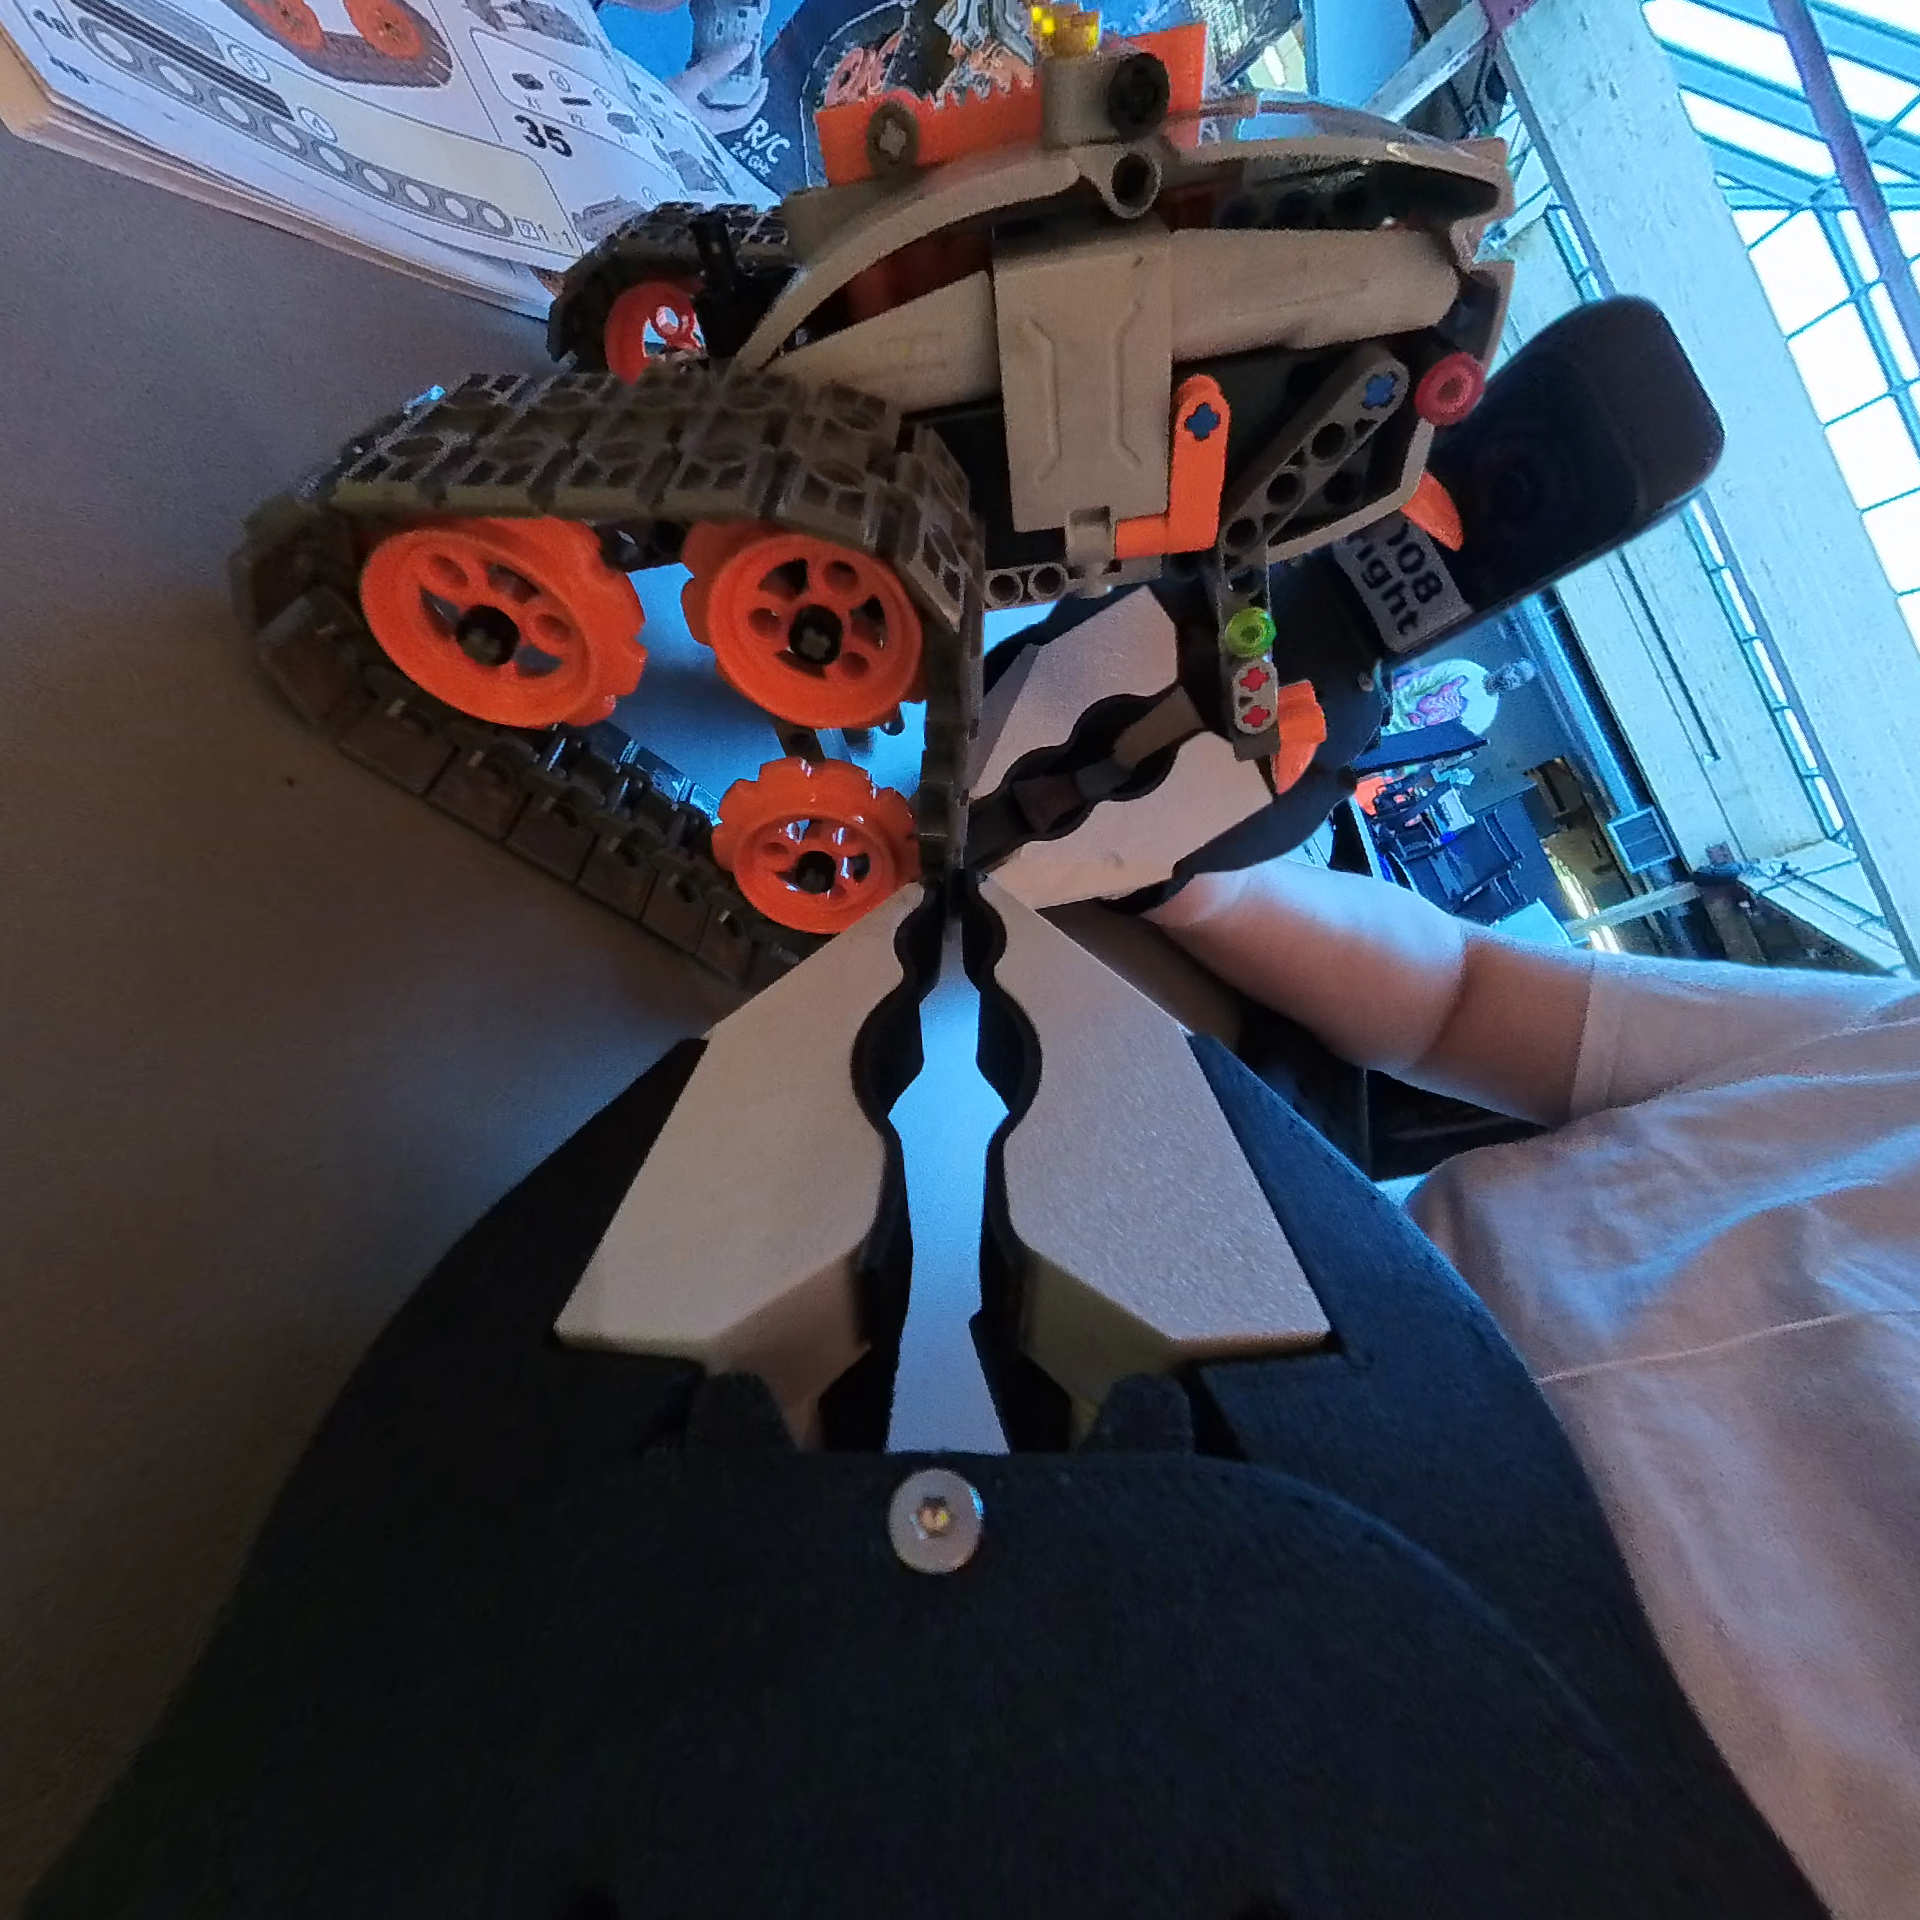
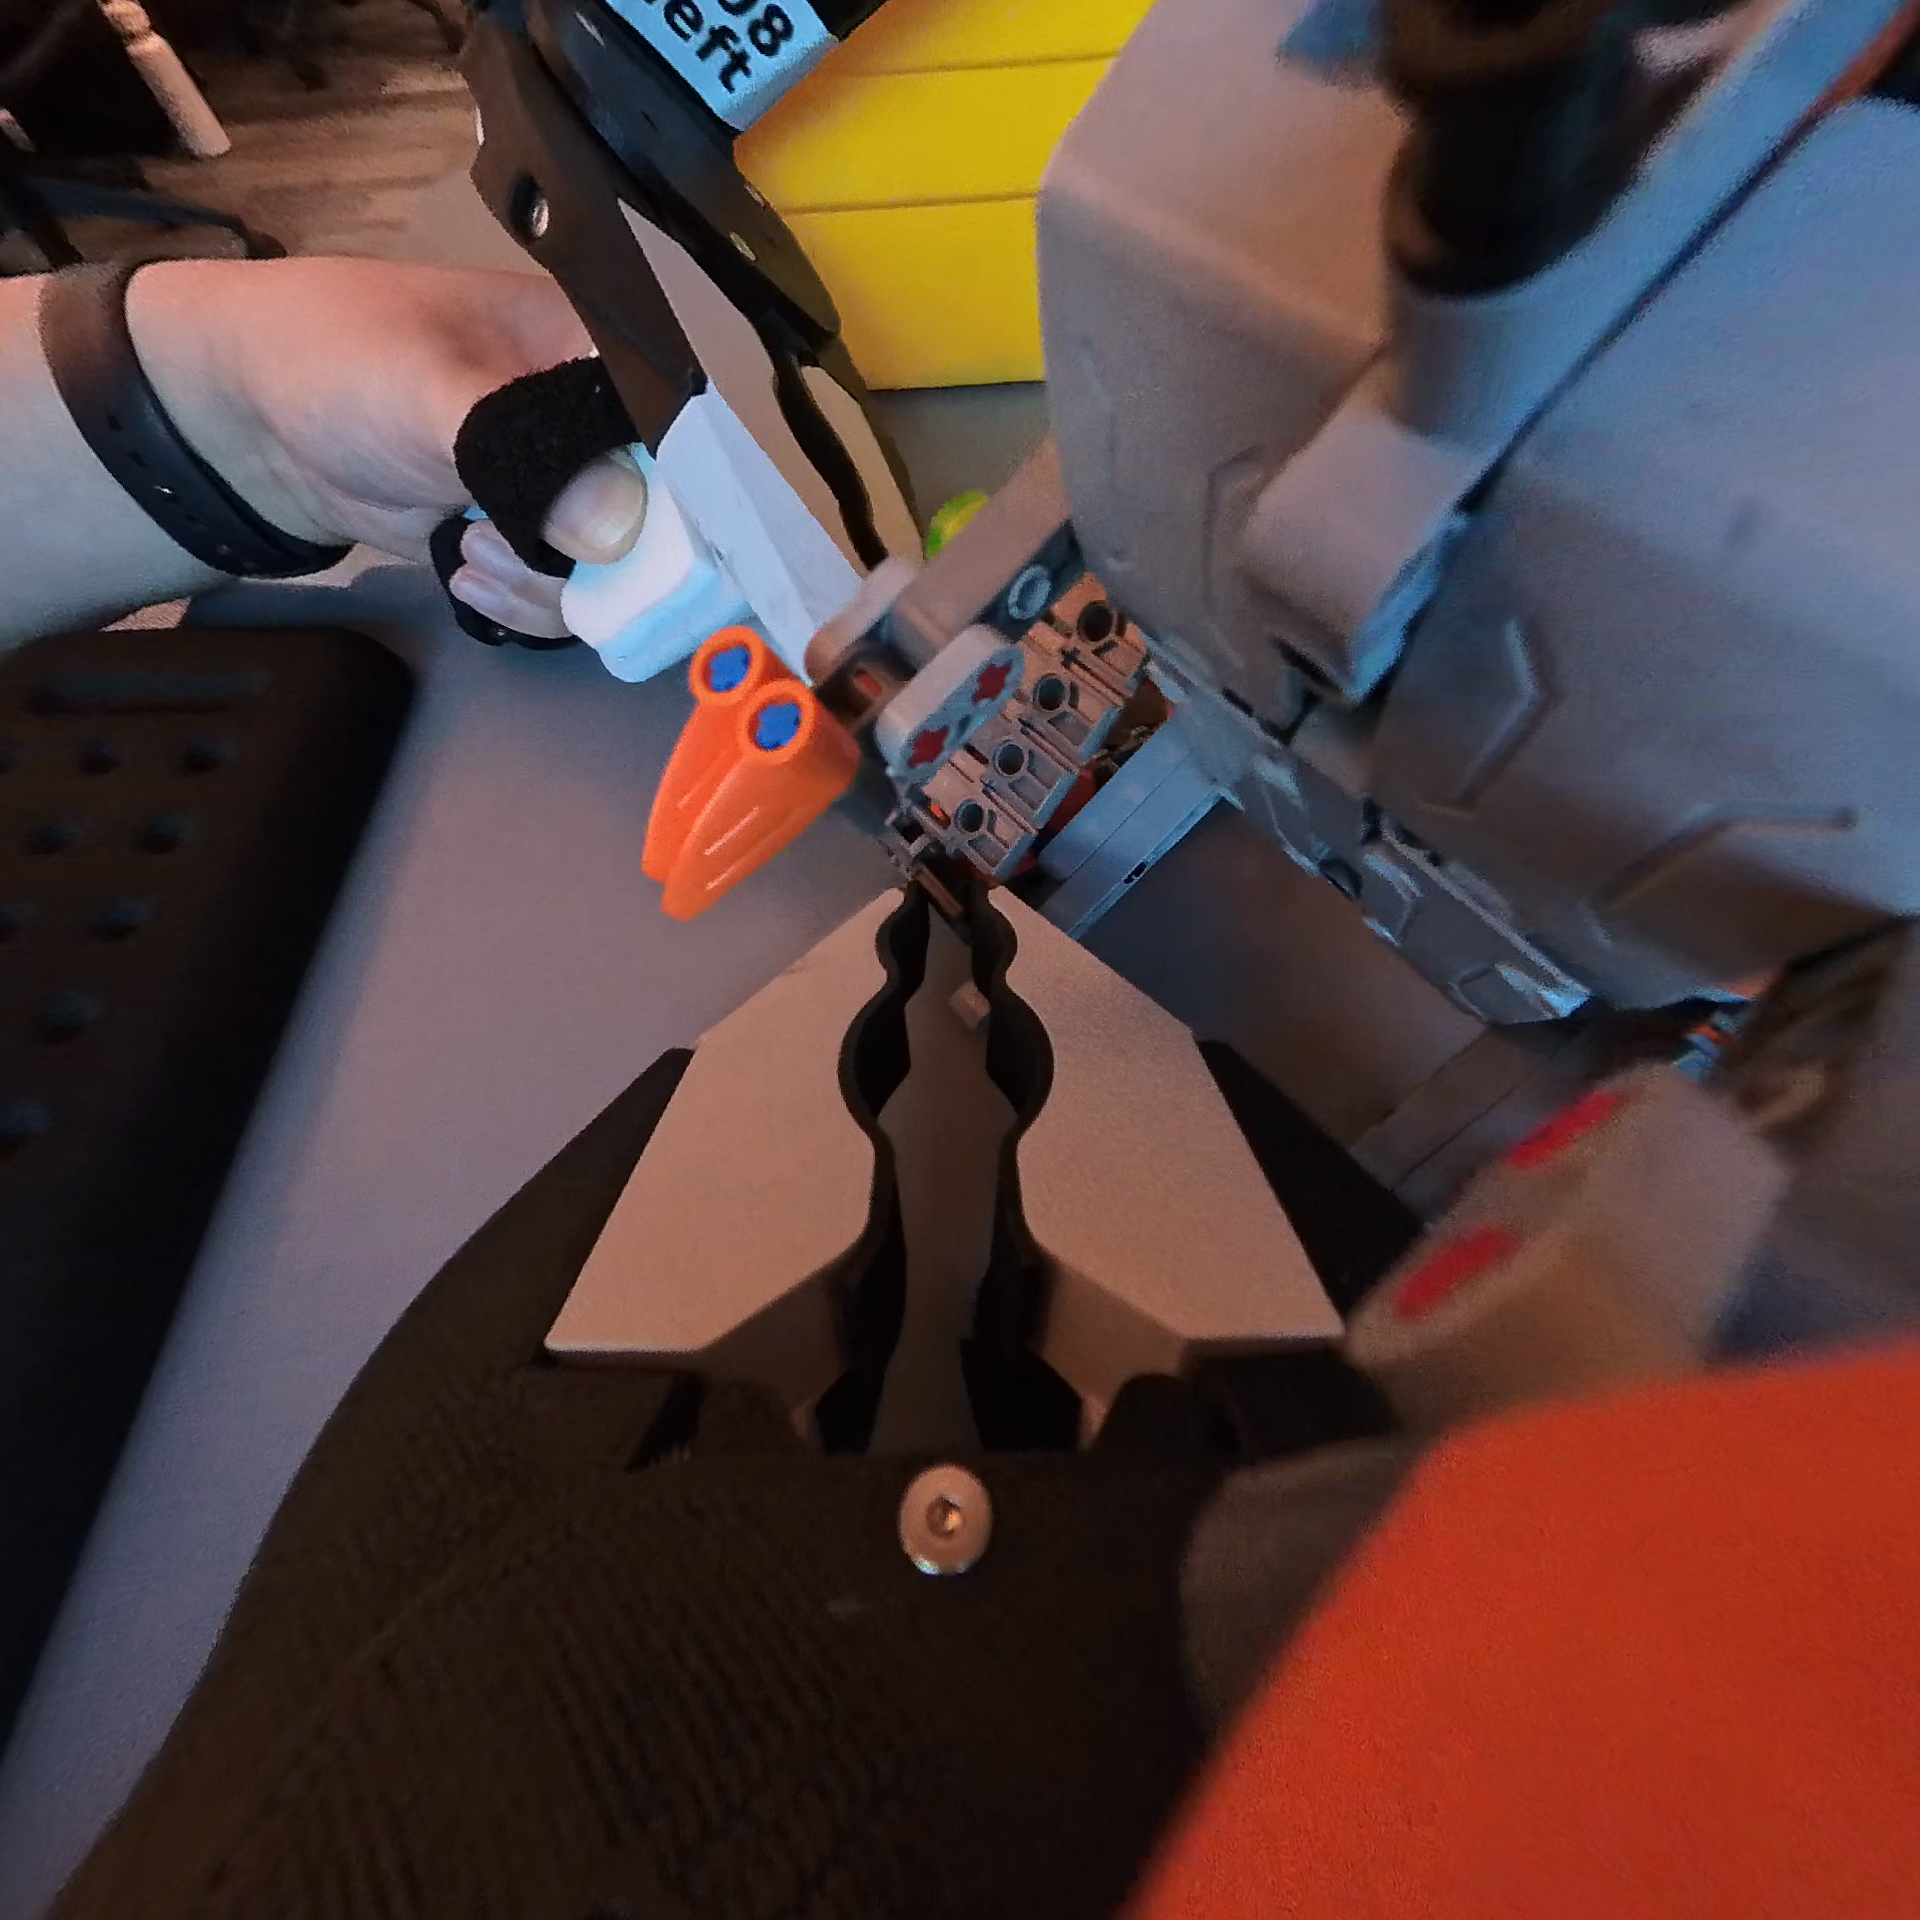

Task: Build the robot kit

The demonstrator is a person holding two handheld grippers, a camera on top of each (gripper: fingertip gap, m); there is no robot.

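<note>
A grey brick-built tracked vehicle (image 1: pixel 1081 353) with orange wheels (image 1: pixel 499 623) is tilted up off the grey table (image 1: pixel 156 831). My left gripper (image 1: pixel 951 894) is shut on the dark track (image 1: pixel 644 457) where it bends down beside the smallest wheel. My right gripper (image 2: pixel 945 904) is shut on a small dark part at the end of the vehicle's grey holed beam (image 2: pixel 1018 748), next to an orange claw piece (image 2: pixel 738 790). The right gripper also shows in the left wrist view (image 1: pixel 1091 769), under the vehicle's body. The left gripper's white fingers (image 2: pixel 769 540) show in the right wrist view.
An open instruction booklet (image 1: pixel 364 135) lies on the table behind the vehicle. A yellow box (image 2: pixel 935 208) stands at the back. A black studded mat (image 2: pixel 156 831) lies at the left. A person's hands (image 1: pixel 1330 956) (image 2: pixel 312 416) hold the grippers. A blurred orange part (image 2: pixel 1610 1662) fills the lower right. Both grippers' tips are close together, under 4 cm apart.
</note>
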